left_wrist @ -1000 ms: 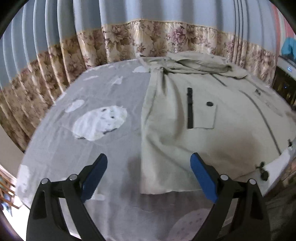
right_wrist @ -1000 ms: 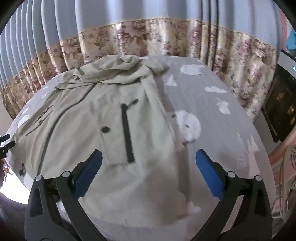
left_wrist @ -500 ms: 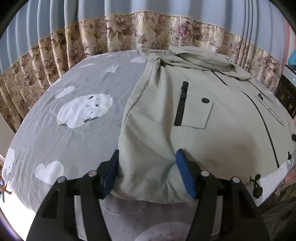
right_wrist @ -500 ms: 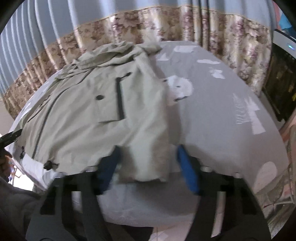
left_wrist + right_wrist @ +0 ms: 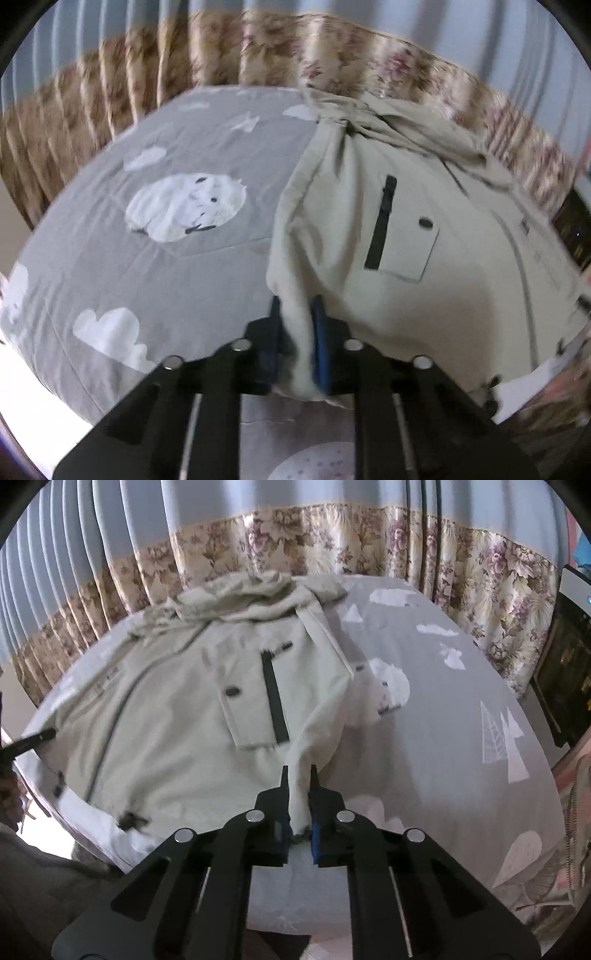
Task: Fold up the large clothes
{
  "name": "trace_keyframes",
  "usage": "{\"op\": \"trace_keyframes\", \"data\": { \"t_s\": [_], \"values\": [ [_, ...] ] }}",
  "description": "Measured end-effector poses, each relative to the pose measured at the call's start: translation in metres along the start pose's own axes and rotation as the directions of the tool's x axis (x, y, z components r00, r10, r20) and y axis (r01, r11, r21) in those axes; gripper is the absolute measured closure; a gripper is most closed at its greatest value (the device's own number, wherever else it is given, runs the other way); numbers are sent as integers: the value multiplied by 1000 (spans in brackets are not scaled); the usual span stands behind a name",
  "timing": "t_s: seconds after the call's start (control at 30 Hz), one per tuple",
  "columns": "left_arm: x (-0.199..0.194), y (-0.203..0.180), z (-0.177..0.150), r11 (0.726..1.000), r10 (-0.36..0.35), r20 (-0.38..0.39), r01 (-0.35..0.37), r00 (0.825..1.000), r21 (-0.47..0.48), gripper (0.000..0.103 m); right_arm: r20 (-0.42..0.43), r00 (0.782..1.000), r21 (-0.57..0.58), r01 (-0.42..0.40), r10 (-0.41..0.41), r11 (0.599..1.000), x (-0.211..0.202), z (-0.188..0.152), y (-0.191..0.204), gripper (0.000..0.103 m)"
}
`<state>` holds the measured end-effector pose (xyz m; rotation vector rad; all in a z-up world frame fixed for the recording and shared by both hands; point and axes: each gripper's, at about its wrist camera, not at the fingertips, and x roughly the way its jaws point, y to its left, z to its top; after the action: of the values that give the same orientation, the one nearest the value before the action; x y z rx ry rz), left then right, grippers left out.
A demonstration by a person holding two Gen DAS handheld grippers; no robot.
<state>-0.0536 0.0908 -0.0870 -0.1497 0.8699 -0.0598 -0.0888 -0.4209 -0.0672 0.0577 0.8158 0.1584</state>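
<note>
Clerk: Coat (image 5: 436,288), beige, one item. Location: spread flat, front up, on the bed (image 5: 155,266), over a grey sheet printed with white clouds. Hood end lies at the far side by the curtain (image 5: 332,542); hem lies at the near edge.

Checker: Long axis?

Clerk: Runs from the near edge of the bed away toward the curtain, hood farthest. Centre zip follows that same line.

Checker: Grippers?

Clerk: Left gripper (image 5: 296,314): jaws have just been closing, now narrow, pinching a bunched bit of the coat's hem corner at its outer side edge. Right gripper (image 5: 297,775): jaws have likewise just been closing, now nearly together on the opposite hem corner, cloth standing up in a ridge between them. Left view is blurred, but fabric plainly sits between the pads.

Checker: Step in hand?

Clerk: Judged as the grasp that opens the first fold: both lower corners taken, nothing folded yet.

Checker: Next move requires?

Clerk: Probably lifting both corners together and level, then carrying the hem along the long axis toward the hood. Hands should keep the hem taut between them so the cloth does not sag or skew, and the thin pinches must not slip.
</note>
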Motion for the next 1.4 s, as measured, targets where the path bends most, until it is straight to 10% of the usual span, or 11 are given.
{"op": "trace_keyframes", "data": {
  "t_s": [0.53, 0.8, 0.87, 0.93, 1.1, 1.2, 1.27, 1.4],
  "values": [
    [-37, 7, 95, 992, 120, 135, -122, 984, 9, 102, 151, 986, 63, -83, 72, 995, -16, 88, -11, 96],
    [-18, -4, 57, 989, 45, -19, -42, 999, 139, 101, 134, 989, -2, -68, 67, 998, -1, 100, 4, 95],
    [-10, -11, 31, 987, 44, -62, -34, 997, 156, 96, 122, 991, 9, -58, 57, 998, 2, 93, 3, 95],
    [-6, -18, 16, 984, 75, -58, -65, 995, 166, 44, 105, 993, 23, -55, 52, 998, 5, 84, 1, 95],
    [3, -35, -5, 972, 92, -27, -84, 995, 218, 41, 67, 997, 41, -43, 40, 998, 8, 67, -5, 95],
    [13, -28, -7, 984, 93, -47, -84, 995, 157, 59, 66, 997, 61, -44, 40, 997, 4, 61, -8, 94],
    [10, -26, -3, 991, 75, -51, -69, 996, 115, 91, 58, 998, 72, -43, 39, 996, 3, 57, -10, 94],
    [-3, -36, 16, 989, 45, -33, -39, 998, 146, 99, 55, 998, 49, -43, 41, 998, -2, 54, -11, 94]
  ]
}}
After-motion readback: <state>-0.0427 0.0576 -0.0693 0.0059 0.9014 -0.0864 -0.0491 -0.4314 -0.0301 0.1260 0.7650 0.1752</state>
